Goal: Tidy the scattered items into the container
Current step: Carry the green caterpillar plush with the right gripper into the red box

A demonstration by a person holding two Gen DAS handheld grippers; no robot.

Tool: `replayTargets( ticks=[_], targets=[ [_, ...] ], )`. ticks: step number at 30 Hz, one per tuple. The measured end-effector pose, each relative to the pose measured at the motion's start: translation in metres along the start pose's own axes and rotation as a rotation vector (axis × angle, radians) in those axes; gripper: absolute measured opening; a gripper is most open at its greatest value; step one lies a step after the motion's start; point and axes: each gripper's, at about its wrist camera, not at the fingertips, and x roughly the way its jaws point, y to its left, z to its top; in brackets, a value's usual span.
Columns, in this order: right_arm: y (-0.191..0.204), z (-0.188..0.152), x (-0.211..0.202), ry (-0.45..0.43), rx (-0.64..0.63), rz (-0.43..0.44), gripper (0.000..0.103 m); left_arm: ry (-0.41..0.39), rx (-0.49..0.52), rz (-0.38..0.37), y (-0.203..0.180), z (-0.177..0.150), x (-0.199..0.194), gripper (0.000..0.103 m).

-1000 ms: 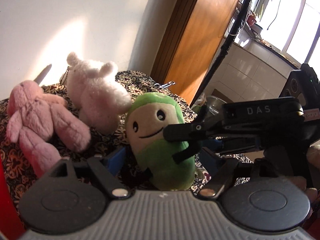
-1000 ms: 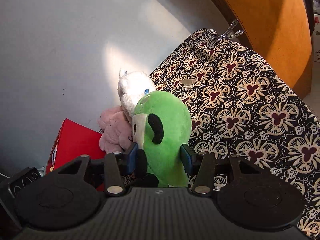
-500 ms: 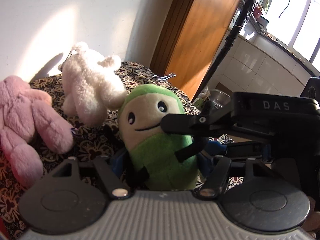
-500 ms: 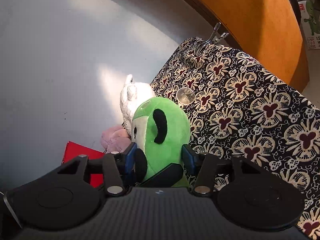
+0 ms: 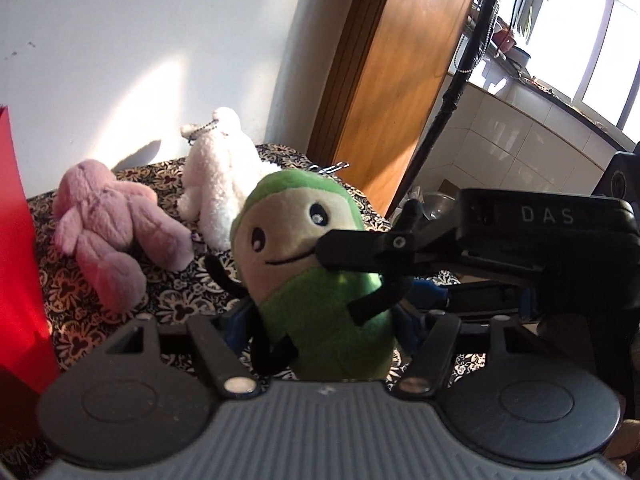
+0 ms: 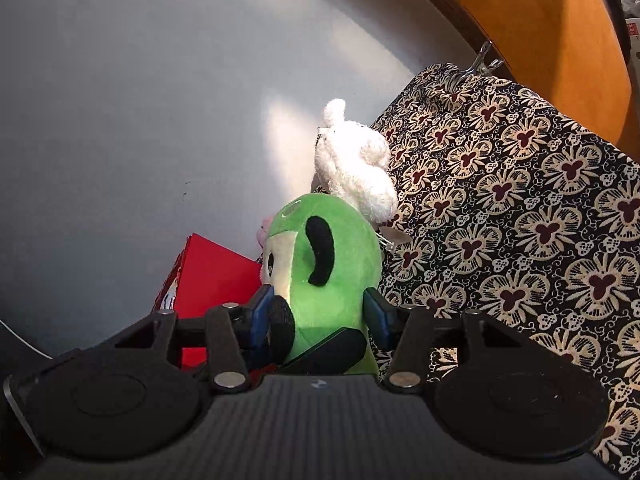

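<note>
A green plush toy with a cream face point(image 5: 308, 264) is held upright between both grippers. My left gripper point(image 5: 320, 320) is shut on its lower body. My right gripper point(image 6: 320, 312) is shut on the same toy point(image 6: 324, 264) from the side; its body also shows in the left wrist view point(image 5: 520, 248). A pink plush point(image 5: 112, 232) and a white plush point(image 5: 224, 192) lie on the patterned cloth point(image 5: 168, 300) behind. The red container point(image 5: 20, 260) stands at the left; it also shows in the right wrist view point(image 6: 212, 276).
The cloth-covered table point(image 6: 520, 220) ends at a metal clip point(image 6: 484, 62) near the wooden door point(image 5: 392, 80). A white wall point(image 6: 160, 100) backs the table. A black pole point(image 5: 452, 96) stands at the right.
Both grippers have carried the green toy to the left and back from the other plushes. The red container has come into the left wrist view and looms larger in the right.
</note>
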Motion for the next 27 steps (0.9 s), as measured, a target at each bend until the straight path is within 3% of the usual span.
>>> replayTargets(
  ticks=[8, 12, 21, 27],
  targets=[
    [0.051, -0.019, -0.012, -0.015, -0.095, 0.148, 0.052, -0.147, 0.0, 0.062, 0.01, -0.004, -0.072, 0.068],
    [0.084, -0.025, 0.001, -0.005, -0.142, 0.23, 0.052, -0.232, 0.004, 0.132, 0.021, 0.001, -0.108, 0.068],
    [0.184, -0.051, 0.069, 0.108, -0.317, 0.383, 0.052, -0.36, -0.076, 0.324, 0.086, 0.001, -0.193, 0.068],
    [0.226, -0.076, 0.128, 0.2, -0.359, 0.416, 0.052, -0.358, -0.157, 0.429, 0.141, -0.006, -0.218, 0.068]
  ],
)
